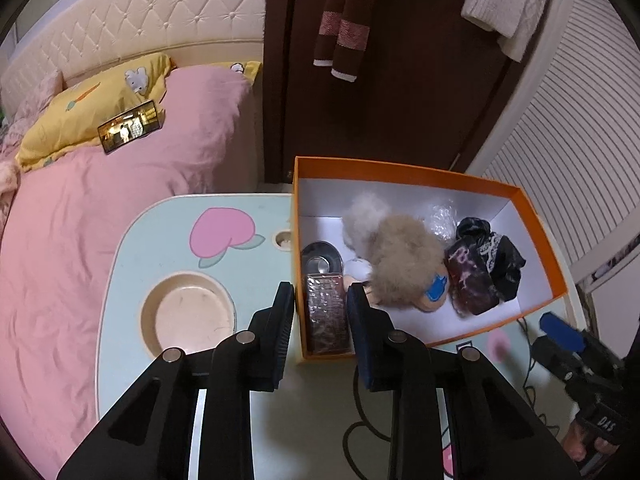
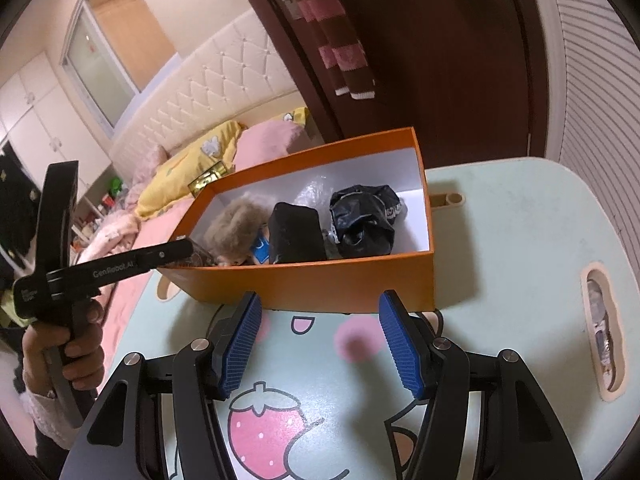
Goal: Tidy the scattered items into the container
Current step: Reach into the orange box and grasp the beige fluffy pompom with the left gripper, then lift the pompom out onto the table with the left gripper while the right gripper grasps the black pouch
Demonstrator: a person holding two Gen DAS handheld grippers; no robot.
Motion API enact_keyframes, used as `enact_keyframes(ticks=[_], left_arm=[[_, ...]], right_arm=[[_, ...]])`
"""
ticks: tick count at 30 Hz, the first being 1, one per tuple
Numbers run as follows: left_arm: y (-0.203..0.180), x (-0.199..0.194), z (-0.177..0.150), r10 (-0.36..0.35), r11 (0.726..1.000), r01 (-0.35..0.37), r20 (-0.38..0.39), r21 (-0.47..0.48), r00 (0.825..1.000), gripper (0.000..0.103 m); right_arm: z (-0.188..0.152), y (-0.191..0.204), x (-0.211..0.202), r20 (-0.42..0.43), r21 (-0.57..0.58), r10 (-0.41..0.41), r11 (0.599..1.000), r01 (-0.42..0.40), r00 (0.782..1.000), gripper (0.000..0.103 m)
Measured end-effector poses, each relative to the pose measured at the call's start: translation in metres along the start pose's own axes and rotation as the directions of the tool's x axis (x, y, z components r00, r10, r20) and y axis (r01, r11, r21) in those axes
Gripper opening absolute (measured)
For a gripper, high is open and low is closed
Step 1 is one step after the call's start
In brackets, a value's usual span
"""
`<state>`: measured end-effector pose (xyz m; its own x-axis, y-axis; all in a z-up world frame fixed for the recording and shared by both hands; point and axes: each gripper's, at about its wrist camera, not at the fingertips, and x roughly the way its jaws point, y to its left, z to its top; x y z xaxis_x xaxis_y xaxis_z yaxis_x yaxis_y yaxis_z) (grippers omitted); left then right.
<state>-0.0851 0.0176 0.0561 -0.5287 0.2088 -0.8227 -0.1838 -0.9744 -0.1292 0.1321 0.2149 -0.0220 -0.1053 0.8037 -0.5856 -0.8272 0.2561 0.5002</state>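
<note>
An orange box (image 1: 538, 216) with a white inside stands on the small table; it also shows in the right wrist view (image 2: 320, 280). It holds a furry doll (image 1: 404, 260), a dark patterned pouch (image 1: 472, 284), a black lace bundle (image 1: 500, 256), a round metal tin (image 1: 320, 260) and a flat brown patterned case (image 1: 326, 316). My left gripper (image 1: 320, 300) is open above the box's near left corner, its fingers on either side of the brown case without touching it. My right gripper (image 2: 320, 308) is open and empty above the table, just in front of the box.
The pale green cartoon-printed table (image 2: 520, 240) has a round cup recess (image 1: 188, 312) and a slot (image 2: 602, 336). A pink bed (image 1: 120, 200) with a phone (image 1: 132, 126) lies left. A dark door with hanging clothes (image 1: 400, 60) is behind.
</note>
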Motion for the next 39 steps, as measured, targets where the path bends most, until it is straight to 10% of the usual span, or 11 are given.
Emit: enact_keyframes(ticks=[11,17,28,39], left_arm=[[-0.015,-0.029,0.023,-0.09,0.994,0.085,0.082,0.064,0.993,0.03],[-0.054,0.014,0.037,-0.073,0.982,0.078,-0.035,0.17,0.997,0.055],[-0.049,0.044,0.031,-0.065,0.988,0.071,-0.047,0.137,0.997,0.035],[-0.015,-0.045,0.003,-0.183,0.982,0.173,0.143,0.079,0.973,0.034]], right_arm=[[-0.002,0.0,0.004,-0.012,0.016,-0.031,0.999,0.031,0.999,0.061],[-0.004,-0.001,0.004,-0.015,0.044,-0.027,0.999,0.027,1.0,0.061],[-0.008,-0.002,0.004,-0.01,0.062,-0.043,0.997,0.043,0.999,0.061],[0.0,0.016,-0.01,0.013,-0.013,-0.072,0.997,0.073,0.997,0.061]])
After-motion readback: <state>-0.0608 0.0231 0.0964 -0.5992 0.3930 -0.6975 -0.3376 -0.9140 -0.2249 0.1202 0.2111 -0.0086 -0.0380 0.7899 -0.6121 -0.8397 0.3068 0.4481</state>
